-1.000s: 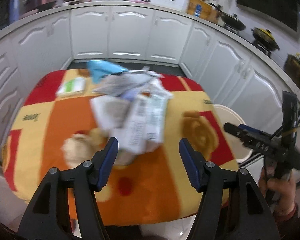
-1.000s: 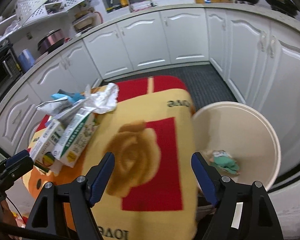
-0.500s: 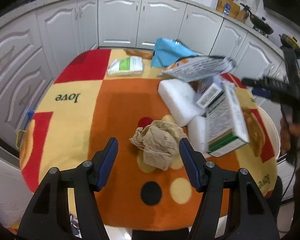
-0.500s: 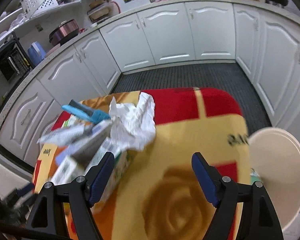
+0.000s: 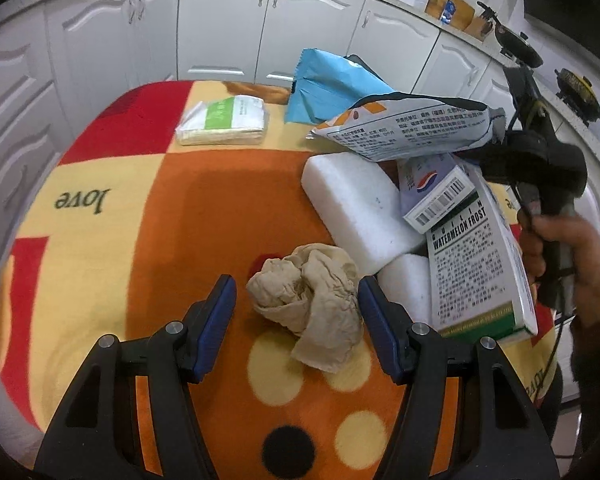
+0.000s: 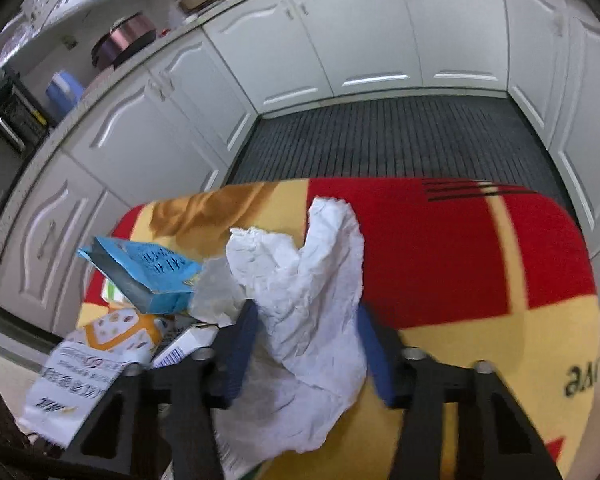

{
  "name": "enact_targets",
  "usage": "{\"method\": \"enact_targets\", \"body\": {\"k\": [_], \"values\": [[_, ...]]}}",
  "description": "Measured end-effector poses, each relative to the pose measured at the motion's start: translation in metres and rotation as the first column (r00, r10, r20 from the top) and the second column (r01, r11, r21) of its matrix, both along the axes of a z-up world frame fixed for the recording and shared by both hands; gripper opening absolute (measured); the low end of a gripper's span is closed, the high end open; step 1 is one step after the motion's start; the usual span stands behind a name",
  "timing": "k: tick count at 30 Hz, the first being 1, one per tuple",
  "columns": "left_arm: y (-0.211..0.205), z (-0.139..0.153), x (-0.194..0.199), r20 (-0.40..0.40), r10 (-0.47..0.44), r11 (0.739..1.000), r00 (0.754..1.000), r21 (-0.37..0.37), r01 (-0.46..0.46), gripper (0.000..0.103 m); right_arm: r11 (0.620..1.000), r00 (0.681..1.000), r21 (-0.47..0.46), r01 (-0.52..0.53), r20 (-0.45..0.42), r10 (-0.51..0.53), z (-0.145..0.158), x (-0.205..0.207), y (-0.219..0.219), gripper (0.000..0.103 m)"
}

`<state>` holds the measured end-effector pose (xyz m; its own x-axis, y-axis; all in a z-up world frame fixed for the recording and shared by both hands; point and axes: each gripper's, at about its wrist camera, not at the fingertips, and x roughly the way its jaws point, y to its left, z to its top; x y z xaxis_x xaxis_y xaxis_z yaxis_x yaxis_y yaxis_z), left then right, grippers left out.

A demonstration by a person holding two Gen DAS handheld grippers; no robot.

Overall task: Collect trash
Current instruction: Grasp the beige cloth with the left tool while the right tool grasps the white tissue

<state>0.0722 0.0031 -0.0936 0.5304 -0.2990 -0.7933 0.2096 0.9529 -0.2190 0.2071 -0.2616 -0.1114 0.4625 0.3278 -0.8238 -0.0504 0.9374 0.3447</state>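
Readable: "WATERMELON FROST" on the green-and-white box [image 5: 480, 264], "love", upside down, on the tablecloth [image 5: 85, 201], a barcode on the small white carton [image 5: 440, 196]; Chinese print on the snack bag [image 5: 412, 128] too small to read.

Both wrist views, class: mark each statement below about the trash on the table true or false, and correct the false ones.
1. The left gripper has its jaws open on either side of the crumpled brown paper. True.
2. The crumpled white paper lies between the jaws of the right gripper. True.
3. The blue bag lies at the near edge of the table. False: it lies at the far side, behind the other packaging.
4. The green-and-white tissue pack is buried under the boxes. False: it lies apart on the tablecloth.
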Motion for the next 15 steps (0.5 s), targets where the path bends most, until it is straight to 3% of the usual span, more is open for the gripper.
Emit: {"method": "enact_targets", "body": {"k": [2, 6, 11, 15], "values": [[0.001, -0.001, 0.002, -0.009, -0.012, 1.0, 1.0, -0.029, 0.012, 0.061, 1.0, 1.0, 0.018, 0.017, 0.014, -0.018, 0.0, -0.004, -0.004, 0.023], [0.003, -0.002, 0.001, -0.026, -0.043, 0.996, 0.999, -0.075, 0.041, 0.036, 0.998, 0.997, 0.035, 0.053, 0.056, -0.055, 0.014, -0.027, -0.024, 0.018], [0.006, 0.013, -0.016, 0.017, -0.052, 0.998, 0.998, -0.037, 0.053, 0.023, 0.995, 0.989, 0.034, 0.09, 0.116, -0.093, 0.039, -0.065, -0.052, 0.018], [0.015, 0.029, -0.026, 0.037, -0.034, 0.999, 0.999, -0.03, 0.035, 0.02, 0.993, 0.983, 0.051, 0.109, 0.142, -0.116, 0.05, -0.101, -0.072, 0.018]]}}
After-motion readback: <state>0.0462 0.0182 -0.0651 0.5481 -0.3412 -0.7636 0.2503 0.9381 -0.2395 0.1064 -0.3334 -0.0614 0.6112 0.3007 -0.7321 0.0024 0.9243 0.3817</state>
